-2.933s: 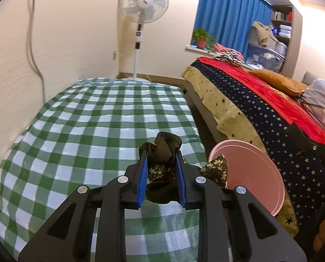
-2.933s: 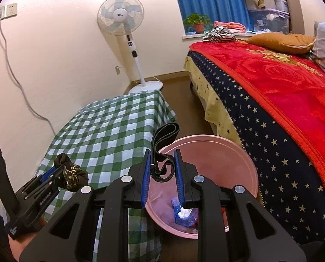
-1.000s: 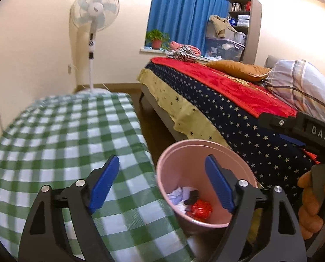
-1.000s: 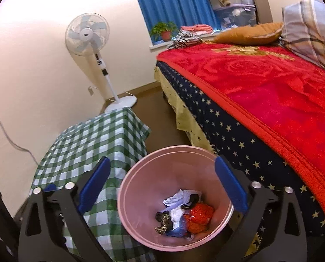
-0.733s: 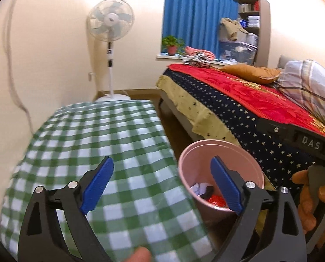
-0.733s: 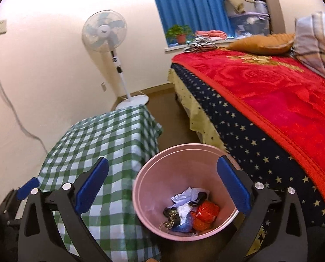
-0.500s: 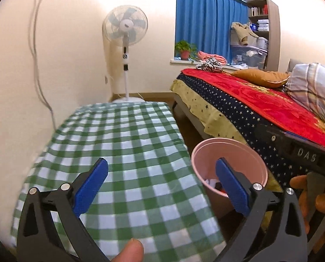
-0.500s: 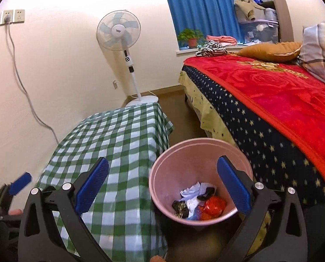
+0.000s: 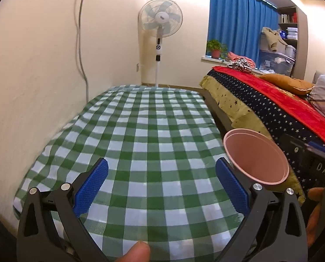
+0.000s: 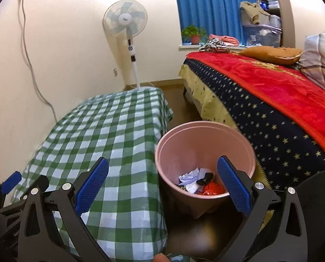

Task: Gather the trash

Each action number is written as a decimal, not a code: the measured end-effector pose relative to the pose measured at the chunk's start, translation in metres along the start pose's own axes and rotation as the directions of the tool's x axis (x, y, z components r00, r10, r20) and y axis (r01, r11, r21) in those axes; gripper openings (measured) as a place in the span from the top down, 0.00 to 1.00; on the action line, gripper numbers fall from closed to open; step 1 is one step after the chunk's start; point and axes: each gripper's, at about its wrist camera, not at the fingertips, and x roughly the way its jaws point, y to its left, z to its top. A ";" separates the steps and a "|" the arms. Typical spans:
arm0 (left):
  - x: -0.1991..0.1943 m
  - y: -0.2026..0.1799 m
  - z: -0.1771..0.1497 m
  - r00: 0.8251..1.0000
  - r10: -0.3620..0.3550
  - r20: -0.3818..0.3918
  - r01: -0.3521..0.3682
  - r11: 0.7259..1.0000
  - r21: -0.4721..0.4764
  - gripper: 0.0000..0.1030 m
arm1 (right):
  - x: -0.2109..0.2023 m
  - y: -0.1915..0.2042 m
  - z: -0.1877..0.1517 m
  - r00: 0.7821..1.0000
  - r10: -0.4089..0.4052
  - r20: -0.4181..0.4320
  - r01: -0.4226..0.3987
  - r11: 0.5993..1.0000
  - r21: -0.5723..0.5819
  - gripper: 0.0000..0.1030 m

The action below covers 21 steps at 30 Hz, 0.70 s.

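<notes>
Trash (image 10: 198,183) sits at the bottom of the round pink plastic bin (image 10: 206,131): crumpled white paper, a small black piece and a shiny red wrapper, all heaped together against the bin's near wall. That bin stands on the dark floor between the table draped in a green-and-white checked cloth (image 10: 110,135) and the bed with its navy star-print cover and red blanket (image 10: 271,91), just beside the table's hanging cloth edge.

Your right gripper (image 10: 162,185) hangs above the gap where table meets bin, its blue-padded fingers (image 10: 92,181) spread wide with nothing between them; the right-hand pad overlaps the bin's rim in the view, though you cannot tell whether it touches.

Your left gripper (image 9: 161,187) points over the checked cloth (image 9: 145,131), its jaws have just been opening and now stand fully apart, with only bare cloth showing between the pads. From that view the pink bin (image 9: 256,157) lies off to the right, past the table's edge, and its contents are hidden. A fingertip (image 9: 138,251) shows at the bottom edge.

A white pedestal fan (image 10: 125,21) stands by the far wall, near blue curtains (image 10: 208,6).
</notes>
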 end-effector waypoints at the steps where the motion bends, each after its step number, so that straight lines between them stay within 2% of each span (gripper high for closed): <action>1: 0.001 0.002 0.000 1.000 0.012 0.001 -0.012 1.000 0.002 0.08 | 0.002 0.003 -0.002 1.000 0.001 -0.005 -0.001 1.000 -0.007 0.05; 6: 0.002 0.010 0.000 0.999 0.037 0.001 -0.037 0.999 -0.021 0.08 | 0.010 0.013 -0.007 1.000 -0.002 -0.025 0.001 0.999 -0.036 0.05; 21: 0.008 0.012 0.002 0.999 0.034 -0.005 -0.035 0.999 -0.033 0.07 | 0.017 0.016 -0.009 0.999 -0.016 -0.030 0.014 0.999 -0.050 0.05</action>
